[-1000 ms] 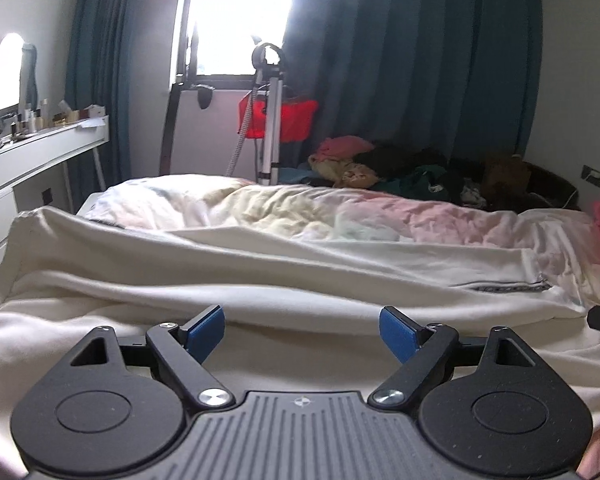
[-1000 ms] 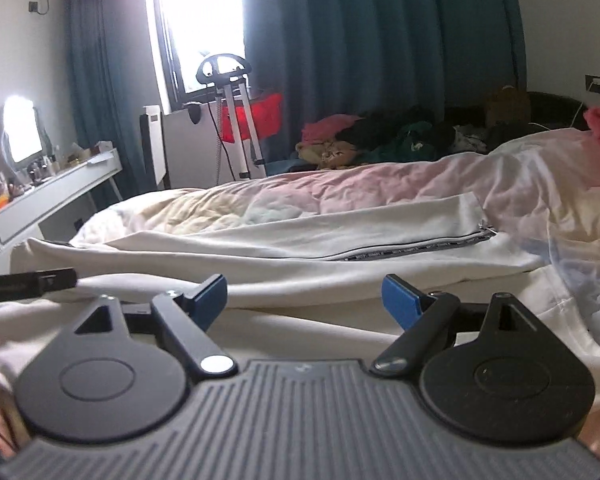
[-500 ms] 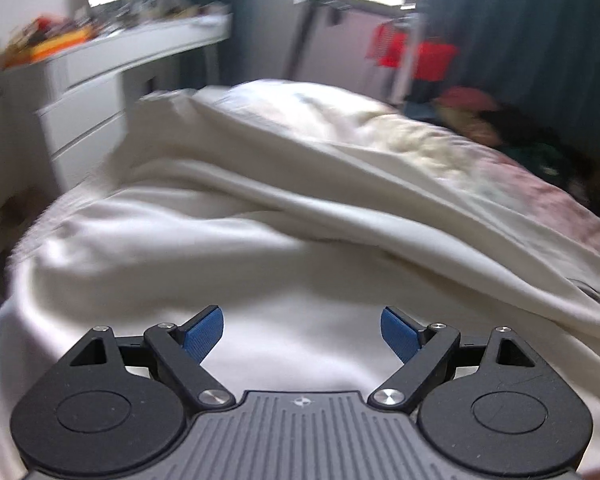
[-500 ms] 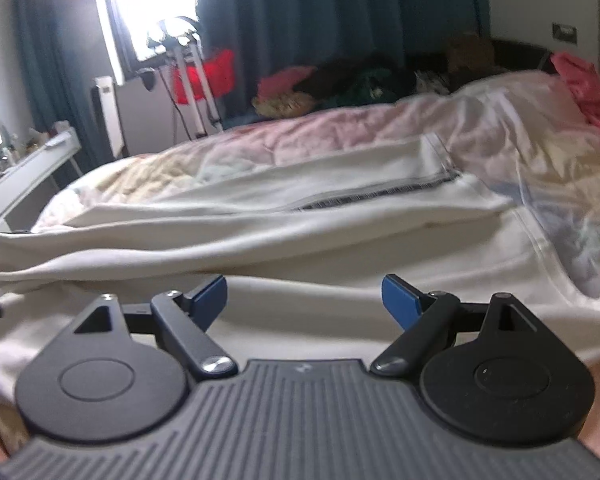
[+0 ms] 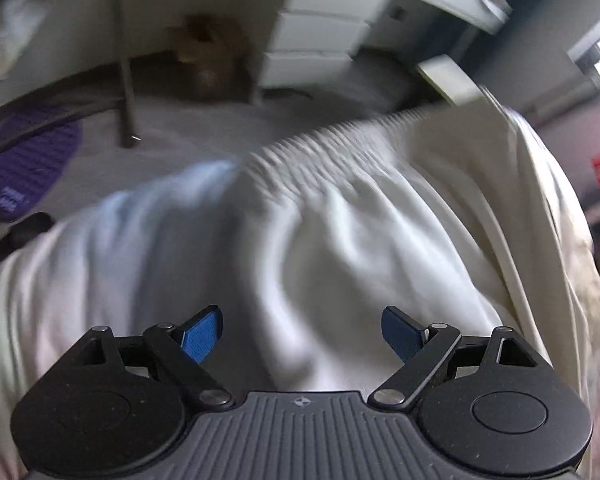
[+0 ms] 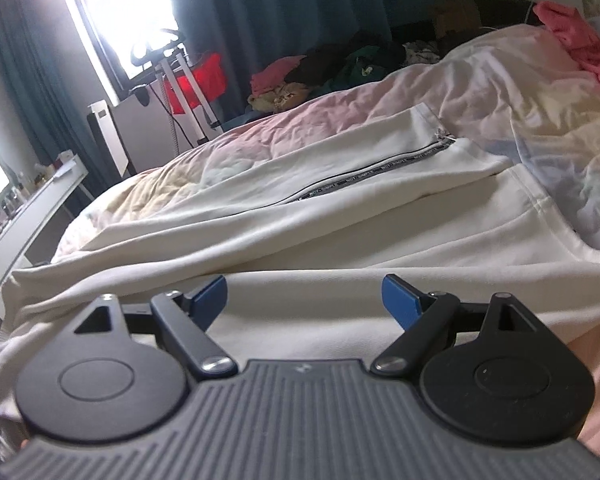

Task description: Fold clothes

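Note:
A cream-white pair of trousers [image 6: 340, 216] lies spread across the bed, one leg showing a black zip strip [image 6: 380, 170]. Its ribbed elastic waistband [image 5: 340, 136] hangs at the bed's edge in the blurred left wrist view. My left gripper [image 5: 302, 334] is open just above the cloth near that waistband, with nothing between its blue pads [image 5: 202, 338]. My right gripper [image 6: 304, 296] is open too, low over the trousers' near fold, empty.
A pastel quilt [image 6: 480, 92] covers the bed, with a pink garment [image 6: 576, 40] at far right and a clothes pile [image 6: 340, 68] behind. A white dresser [image 5: 324, 28], a metal leg [image 5: 126, 92] and a purple mat [image 5: 24, 160] stand on the floor beyond the bed's edge.
The left gripper has swung sharply left and tilted down, from facing the window to facing the waistband and floor. The right gripper has edged right and closer over the trousers. Both stayed open.

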The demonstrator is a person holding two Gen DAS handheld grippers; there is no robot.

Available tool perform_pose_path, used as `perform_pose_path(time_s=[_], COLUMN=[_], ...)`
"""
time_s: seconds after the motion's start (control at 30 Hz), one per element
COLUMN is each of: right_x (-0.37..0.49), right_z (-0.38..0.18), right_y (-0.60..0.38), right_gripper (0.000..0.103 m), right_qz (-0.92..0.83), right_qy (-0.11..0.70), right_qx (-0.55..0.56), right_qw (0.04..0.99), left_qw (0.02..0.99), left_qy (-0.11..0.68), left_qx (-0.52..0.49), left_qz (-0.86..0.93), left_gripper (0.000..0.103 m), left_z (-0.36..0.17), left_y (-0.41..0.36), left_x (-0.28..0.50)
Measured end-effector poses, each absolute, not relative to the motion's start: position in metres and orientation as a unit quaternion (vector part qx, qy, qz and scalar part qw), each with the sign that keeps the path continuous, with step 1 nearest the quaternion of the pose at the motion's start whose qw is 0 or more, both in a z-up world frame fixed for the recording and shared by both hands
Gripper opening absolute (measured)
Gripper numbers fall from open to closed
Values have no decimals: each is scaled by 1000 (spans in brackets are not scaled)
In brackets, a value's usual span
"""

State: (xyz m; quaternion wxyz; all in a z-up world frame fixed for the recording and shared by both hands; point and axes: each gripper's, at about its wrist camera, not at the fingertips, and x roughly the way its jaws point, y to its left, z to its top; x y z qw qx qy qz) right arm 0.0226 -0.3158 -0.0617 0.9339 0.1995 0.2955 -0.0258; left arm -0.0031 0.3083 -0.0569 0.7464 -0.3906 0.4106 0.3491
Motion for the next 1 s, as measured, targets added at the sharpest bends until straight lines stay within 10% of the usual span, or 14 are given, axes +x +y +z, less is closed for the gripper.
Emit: perform_pose_path(time_s=[0.7, 1.0], right_x=[-11, -39], right_z=[-106, -132], right_y=[-434, -473], right_gripper=[86, 86], right_qz=[-156, -288], right_qy=[251, 220], right_qx=[504, 562], right_qw=[811, 743], left_qw=[792, 690], left_qy=[247, 300], left_qx=[-532, -611], left_qz=[170, 245], left_gripper=[74, 63], left_z=[-52, -104], left_y=[315, 343], left_x=[-49, -51])
